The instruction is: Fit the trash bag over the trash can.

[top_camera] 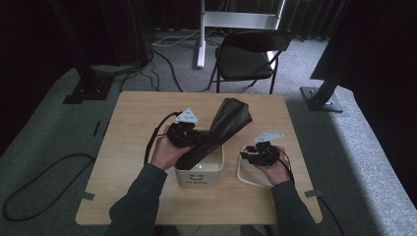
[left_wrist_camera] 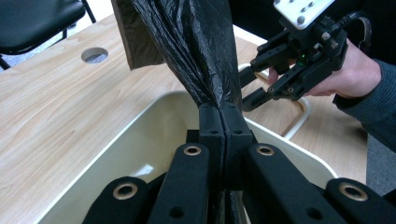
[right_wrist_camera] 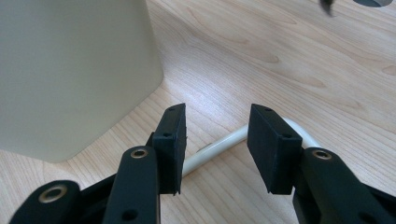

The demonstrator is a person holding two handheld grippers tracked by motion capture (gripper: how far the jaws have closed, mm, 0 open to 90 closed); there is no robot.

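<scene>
firmly, left gripper [left_wrist_camera: 223,116] pinches black bag [left_wrist_camera: 196,51].

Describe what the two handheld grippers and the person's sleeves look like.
Both are black two-finger tools. The left gripper has flat rectangular fingers on linkage arms with brass-ringed pivot holes. The right gripper has the same build. Each carries a pale grey three-cornered plate on top, dotted with small markers, and trails a black cable. The person wears dark grey-green long sleeves.
</scene>
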